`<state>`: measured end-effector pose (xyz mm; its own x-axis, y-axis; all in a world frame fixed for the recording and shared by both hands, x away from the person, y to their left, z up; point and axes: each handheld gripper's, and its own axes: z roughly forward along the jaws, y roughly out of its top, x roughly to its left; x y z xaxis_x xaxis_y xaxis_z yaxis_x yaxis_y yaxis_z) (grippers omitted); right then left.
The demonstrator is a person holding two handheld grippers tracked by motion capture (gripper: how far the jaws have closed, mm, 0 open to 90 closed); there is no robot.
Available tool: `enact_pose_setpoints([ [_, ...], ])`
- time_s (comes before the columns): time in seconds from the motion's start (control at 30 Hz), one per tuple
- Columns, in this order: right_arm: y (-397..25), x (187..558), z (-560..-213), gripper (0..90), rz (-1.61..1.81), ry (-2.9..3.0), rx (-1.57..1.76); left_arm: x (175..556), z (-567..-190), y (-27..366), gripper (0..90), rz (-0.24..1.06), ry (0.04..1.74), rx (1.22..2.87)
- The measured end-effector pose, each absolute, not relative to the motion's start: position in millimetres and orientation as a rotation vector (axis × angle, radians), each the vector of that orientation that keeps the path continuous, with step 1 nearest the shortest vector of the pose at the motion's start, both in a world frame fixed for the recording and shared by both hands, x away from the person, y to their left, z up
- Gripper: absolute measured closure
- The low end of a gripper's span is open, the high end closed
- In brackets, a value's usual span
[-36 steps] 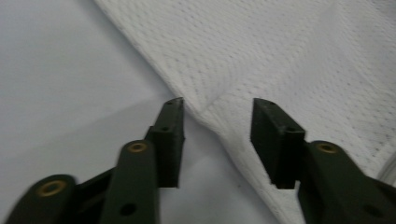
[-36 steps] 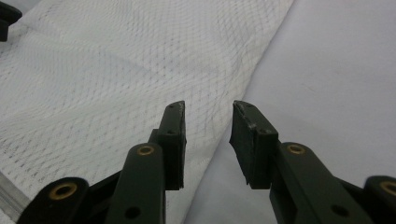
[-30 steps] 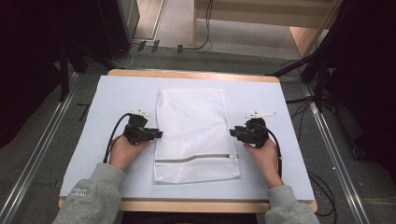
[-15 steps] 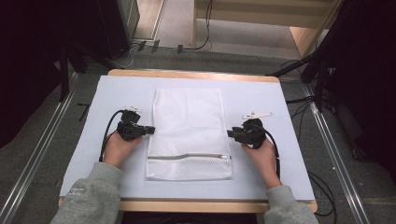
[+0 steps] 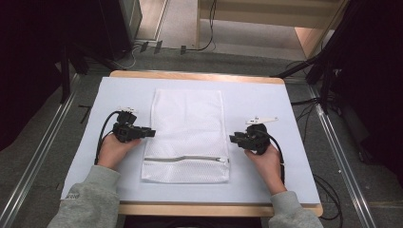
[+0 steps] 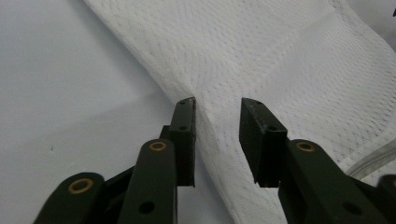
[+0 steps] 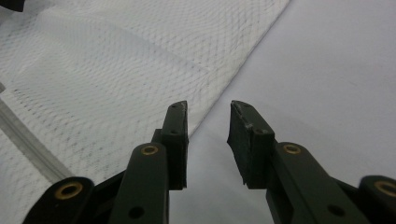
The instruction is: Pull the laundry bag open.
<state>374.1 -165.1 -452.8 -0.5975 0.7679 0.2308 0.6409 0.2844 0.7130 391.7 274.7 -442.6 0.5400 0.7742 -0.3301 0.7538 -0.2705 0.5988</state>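
a white mesh laundry bag point(image 5: 186, 135) lies flat near the middle of a pale sheet point(image 5: 266, 102) that covers the wooden table point(image 5: 197, 76). the bag is the landmark here: it runs lengthwise away from the person, with its zipper point(image 5: 185, 158) crossing it near the end closest to the person.

the left gripper point(image 5: 148, 133) sits at the bag's left long edge, roughly halfway along it and a little farther from the person than the zipper. in the left gripper view its own jaws stand apart with a narrow gap, and the bag's edge point(image 6: 205, 121) runs up between them; the mesh there looks slightly raised into a ridge, but the jaws are not pressed on it. the left hand point(image 5: 114, 149) holds the gripper from the side away from the bag, its cable looping beside the wrist.

the right gripper point(image 5: 233, 139) is just beside the bag's right long edge, about level with the stretch just above the zipper. in the right gripper view its jaws are likewise parted by a narrow gap; the bag's edge point(image 7: 219, 100) passes just ahead of the left-hand jaw, and the space between the jaws shows bare sheet point(image 7: 327, 74). the right hand point(image 5: 266, 161) grips it from the side away from the bag.

both grey sleeves point(image 5: 90, 199) enter from the bag's near end, one on each side of it.
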Motion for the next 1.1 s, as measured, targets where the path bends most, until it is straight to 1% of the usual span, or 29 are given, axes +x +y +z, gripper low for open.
enact_pose_setpoints([
  [0.23,-165,365,-449,69.7,1.230,2.399,1.318,382,-431,270,53.1,0.069,1.165,2.048],
  [0.33,-165,360,-449,69.8,1.231,2.407,1.313,378,-428,265,49.6,0.074,1.135,2.054],
  [0.5,-164,352,-449,70.0,1.254,2.421,1.312,372,-424,255,47.6,0.076,1.083,2.075],
  [0.67,-161,346,-451,72.6,1.245,2.444,1.301,369,-422,247,44.7,0.068,1.049,2.072],
  [0.97,-152,336,-454,90.0,1.253,2.510,1.306,361,-420,230,42.7,0.058,0.992,2.090],
  [1.1,-147,334,-457,90.0,1.232,2.540,1.298,360,-419,222,42.2,0.057,0.975,2.100],
])
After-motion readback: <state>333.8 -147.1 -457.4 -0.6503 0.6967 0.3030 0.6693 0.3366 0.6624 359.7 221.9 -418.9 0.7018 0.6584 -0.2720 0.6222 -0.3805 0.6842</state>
